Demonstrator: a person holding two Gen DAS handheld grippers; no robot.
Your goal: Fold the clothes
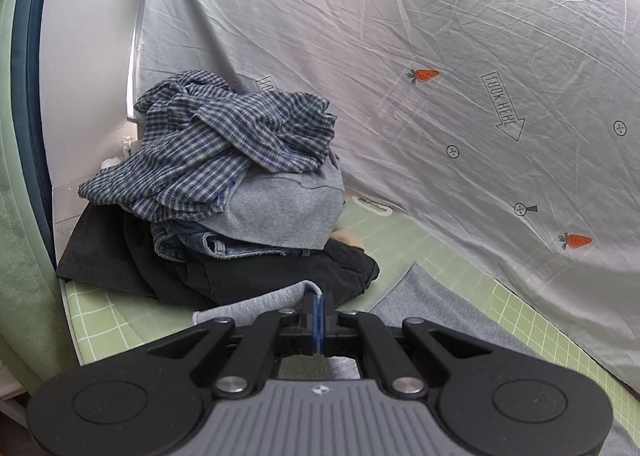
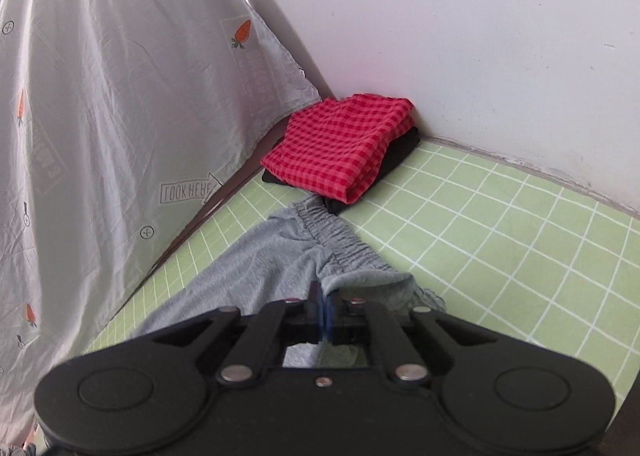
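Left gripper [image 1: 318, 302] reads to me as clamped: its two jaws are pressed together on an edge of the grey garment [image 1: 440, 308], with a fold of that fabric bunched up just left of the fingertips. More of the grey cloth spreads flat to the right of the gripper over the green grid sheet [image 1: 532, 320].

Right gripper [image 2: 322, 302] looks the same to me, jaws pinched closed on the grey garment [image 2: 260, 256] near its gathered elastic waistband [image 2: 340, 232], a small flap curling over just right of the fingertips. The garment runs forward and slightly left from the jaws, lying on the green grid sheet [image 2: 500, 224].

Ahead of the left gripper, beyond the pinched edge, I see a heap of unfolded clothes [image 1: 224, 192]: black fabric at the bottom, denim above it, a grey piece, then a blue plaid shirt [image 1: 224, 136] crumpled on top.

Ahead of the right gripper, past the waistband, a folded red checked garment [image 2: 344, 144] sits on a folded black piece [image 2: 396, 156] in the corner against the white wall [image 2: 480, 36].

Farthest back, a pale printed sheet [image 1: 440, 76] with carrots and arrows hangs behind the bed.
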